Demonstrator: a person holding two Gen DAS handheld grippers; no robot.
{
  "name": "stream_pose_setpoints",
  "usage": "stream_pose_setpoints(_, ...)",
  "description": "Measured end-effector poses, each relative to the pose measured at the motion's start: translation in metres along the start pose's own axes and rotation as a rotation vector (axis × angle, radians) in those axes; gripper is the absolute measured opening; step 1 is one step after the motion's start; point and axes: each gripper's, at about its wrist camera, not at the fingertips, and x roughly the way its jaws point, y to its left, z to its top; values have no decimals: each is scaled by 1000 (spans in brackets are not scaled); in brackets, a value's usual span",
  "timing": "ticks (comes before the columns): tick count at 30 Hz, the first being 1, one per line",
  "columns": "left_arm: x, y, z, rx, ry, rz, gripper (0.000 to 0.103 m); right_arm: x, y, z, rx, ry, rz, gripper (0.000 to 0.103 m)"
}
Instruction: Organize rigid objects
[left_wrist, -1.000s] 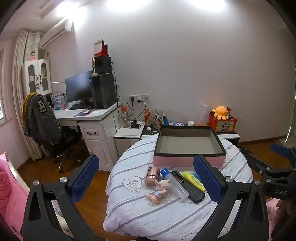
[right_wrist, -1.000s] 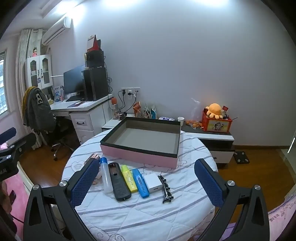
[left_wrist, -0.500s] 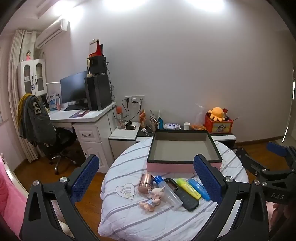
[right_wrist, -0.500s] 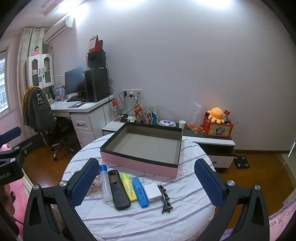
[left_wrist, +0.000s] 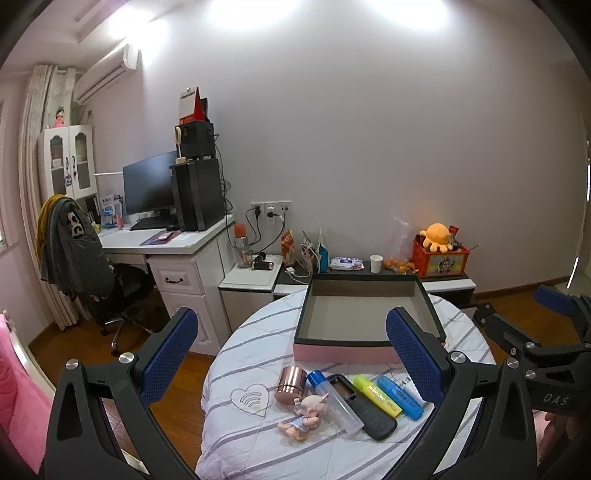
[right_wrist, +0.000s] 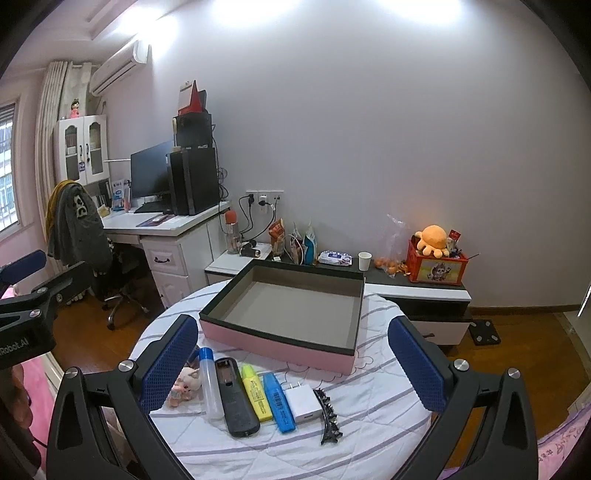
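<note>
Your left tongs (left_wrist: 291, 354) stand wide apart and hold nothing; your right tongs (right_wrist: 291, 360) are likewise wide and hold nothing. Both hang above the near edge of the round surface (right_wrist: 369, 439), which carries a striped white cloth.

Nearest you on that surface lies a row of items, side by side: a small doll (left_wrist: 306, 411), a copper cup (left_wrist: 291, 384) on its side, a clear tube with a blue cap (right_wrist: 209, 384), a black remote (right_wrist: 236, 397), a yellow highlighter (right_wrist: 255, 393), a blue highlighter (right_wrist: 279, 402), a white charger (right_wrist: 303, 402) and a black hair clip (right_wrist: 328, 415).

Beyond the row sits a pink box (right_wrist: 288, 314) with a dark rim, open and unfilled.

Behind the surface, a low cabinet (right_wrist: 436, 295) stands against the wall.
</note>
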Motion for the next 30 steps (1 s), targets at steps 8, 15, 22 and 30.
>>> stream_pose_setpoints(8, 6, 4, 2, -26, -7, 13, 103, 0, -1, 4, -6, -16, -5, 103)
stream_pose_setpoints(15, 10, 7, 2, -30, -6, 22, 103, 2, -3, 6, -8, -19, 0, 103)
stream_pose_setpoints(22, 9, 11, 1, -29, -5, 27, 103, 3, -2, 8, -9, -24, -7, 103)
stream_pose_setpoints(30, 15, 11, 1, -20, 9, 45, 103, 5, 1, 9, -7, -19, -5, 103)
